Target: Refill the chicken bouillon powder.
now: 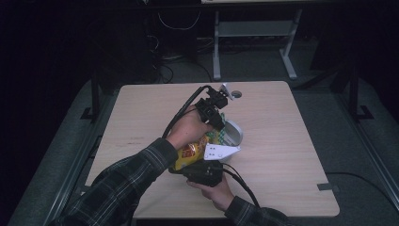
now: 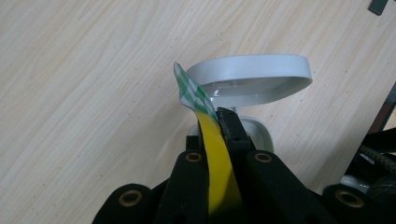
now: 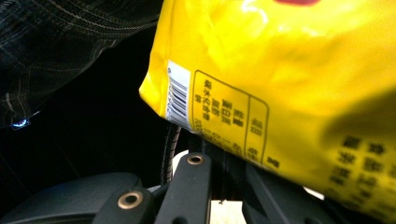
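Left gripper jaws clamped on yellow snack bag top edge, right gripper jaws pinching its lower end, tilting mouth toward grey bowl on bench, apparently for pouring.

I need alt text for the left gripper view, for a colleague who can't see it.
The left gripper is clamped on the top edge of a yellow bag with a green-and-white checked corner. Just beyond it, a grey bowl lies tipped on its side on the pale wooden table.
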Demonstrator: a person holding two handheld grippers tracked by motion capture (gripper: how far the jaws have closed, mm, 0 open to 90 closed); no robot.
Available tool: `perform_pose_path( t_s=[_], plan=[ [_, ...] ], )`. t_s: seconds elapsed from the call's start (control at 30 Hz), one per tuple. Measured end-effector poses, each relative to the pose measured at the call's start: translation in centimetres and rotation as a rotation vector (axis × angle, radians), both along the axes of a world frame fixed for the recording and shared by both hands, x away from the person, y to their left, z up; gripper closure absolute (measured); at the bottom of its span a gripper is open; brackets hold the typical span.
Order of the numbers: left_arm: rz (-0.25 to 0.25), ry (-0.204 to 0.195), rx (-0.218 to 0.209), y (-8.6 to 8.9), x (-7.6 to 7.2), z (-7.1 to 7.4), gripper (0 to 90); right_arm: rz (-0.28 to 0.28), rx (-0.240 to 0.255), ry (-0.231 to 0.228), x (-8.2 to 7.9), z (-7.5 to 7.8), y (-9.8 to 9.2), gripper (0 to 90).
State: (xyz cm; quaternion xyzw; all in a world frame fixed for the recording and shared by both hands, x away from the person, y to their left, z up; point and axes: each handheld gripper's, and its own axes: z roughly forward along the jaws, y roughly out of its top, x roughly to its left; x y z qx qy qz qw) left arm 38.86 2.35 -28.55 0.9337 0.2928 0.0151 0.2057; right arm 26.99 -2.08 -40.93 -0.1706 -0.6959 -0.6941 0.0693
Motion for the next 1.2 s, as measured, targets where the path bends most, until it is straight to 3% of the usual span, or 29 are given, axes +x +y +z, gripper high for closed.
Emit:
perform_pose_path(
  t_s=[0.3,0.5,1.2],
  plan=[
    [0.0,0.001,-0.002,0.0,-0.02,0.02,89.9,-0.003,-0.004,-0.01,-0.01,0.24,-0.08,90.0],
    [0.008,0.002,-0.015,0.19,0.04,-0.21,89.9,-0.017,-0.029,-0.046,-0.12,0.46,-0.05,90.0],
    [0.006,-0.002,-0.016,0.12,0.14,-0.4,89.9,-0.022,-0.034,-0.038,0.03,0.39,-0.13,90.0]
  ],
)
